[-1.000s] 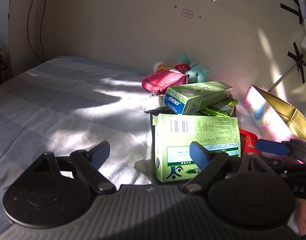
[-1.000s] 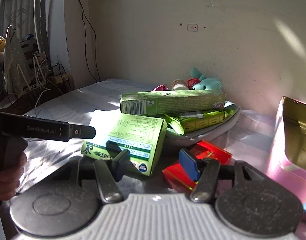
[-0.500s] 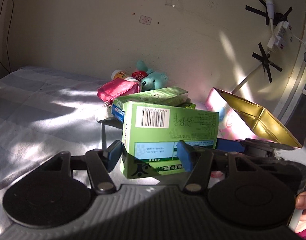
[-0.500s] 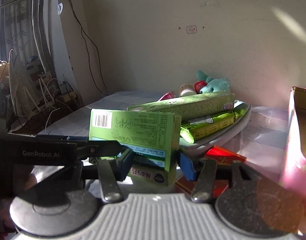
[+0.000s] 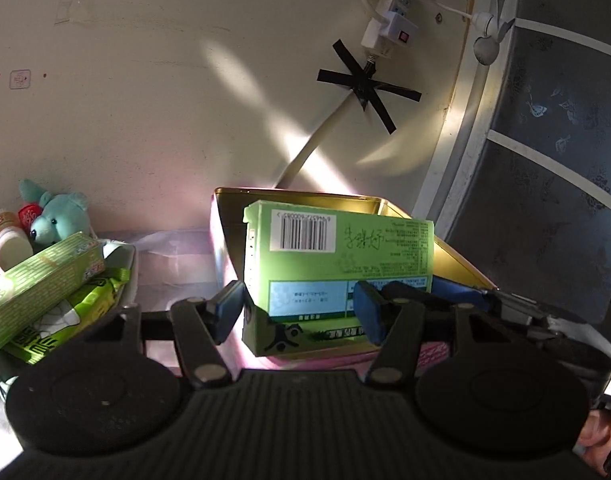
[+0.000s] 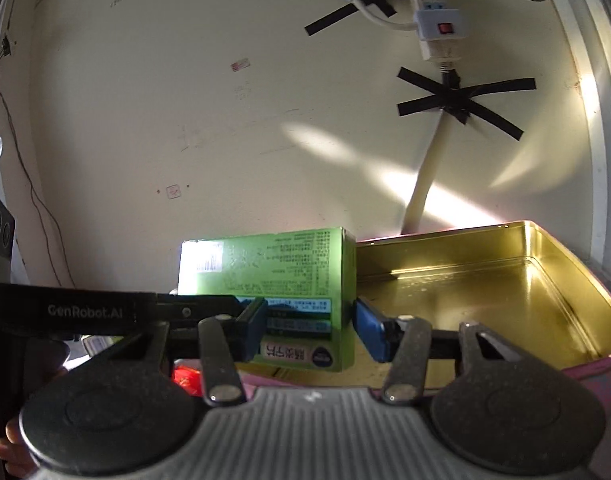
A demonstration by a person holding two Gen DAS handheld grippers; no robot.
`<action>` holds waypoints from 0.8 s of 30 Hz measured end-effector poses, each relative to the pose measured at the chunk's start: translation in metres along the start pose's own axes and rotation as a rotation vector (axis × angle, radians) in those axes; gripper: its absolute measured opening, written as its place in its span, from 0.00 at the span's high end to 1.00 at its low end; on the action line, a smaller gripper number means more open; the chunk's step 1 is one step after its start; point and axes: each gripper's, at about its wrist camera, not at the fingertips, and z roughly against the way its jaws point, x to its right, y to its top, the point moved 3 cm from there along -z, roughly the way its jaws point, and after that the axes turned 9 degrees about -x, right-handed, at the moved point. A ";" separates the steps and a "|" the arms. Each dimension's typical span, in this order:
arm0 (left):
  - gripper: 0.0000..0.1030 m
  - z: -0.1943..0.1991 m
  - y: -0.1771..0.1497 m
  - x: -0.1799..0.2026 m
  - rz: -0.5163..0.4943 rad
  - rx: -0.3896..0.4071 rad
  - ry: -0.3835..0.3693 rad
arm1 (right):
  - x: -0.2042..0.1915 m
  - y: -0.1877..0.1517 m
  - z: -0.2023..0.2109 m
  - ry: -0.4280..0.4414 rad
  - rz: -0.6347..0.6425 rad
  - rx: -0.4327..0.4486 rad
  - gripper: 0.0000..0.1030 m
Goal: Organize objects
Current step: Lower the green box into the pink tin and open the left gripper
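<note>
A green carton [image 5: 337,256] with a barcode hangs upright over the near left edge of an open tin [image 6: 485,292], gold inside and pink outside. My left gripper [image 5: 297,308] is shut on the carton's lower part: one blue pad sits at its left edge, the other against its front face. My right gripper [image 6: 309,326] is shut on the same carton [image 6: 273,268], a pad pressed on each side. The left gripper's black finger [image 6: 177,310] reaches the carton from the left. Nothing shows inside the tin.
To the left a white dish [image 5: 127,256] holds a long green toothpaste box [image 5: 37,276] and a green packet [image 5: 65,320]. A teal plush [image 5: 57,220] and a small bottle [image 5: 7,236] stand by the wall. A red pack [image 6: 187,378] lies below the carton. The wall carries a power strip [image 6: 437,28] and a taped cable.
The left jaws closed on the green carton. Both grippers then lifted it off the bed and carried it to the right, over the tin's edge; both views swung towards the wall.
</note>
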 end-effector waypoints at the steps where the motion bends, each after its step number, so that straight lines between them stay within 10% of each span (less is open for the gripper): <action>1: 0.40 -0.009 0.003 0.007 -0.013 -0.005 -0.005 | 0.014 0.002 0.002 -0.018 -0.027 0.006 0.54; 12: 0.38 -0.057 0.006 0.031 -0.023 -0.046 0.089 | 0.057 -0.003 0.001 -0.148 -0.145 0.068 0.43; 24: 0.36 0.042 -0.067 -0.007 -0.043 0.057 0.382 | 0.007 -0.016 0.031 -0.012 0.093 0.277 0.43</action>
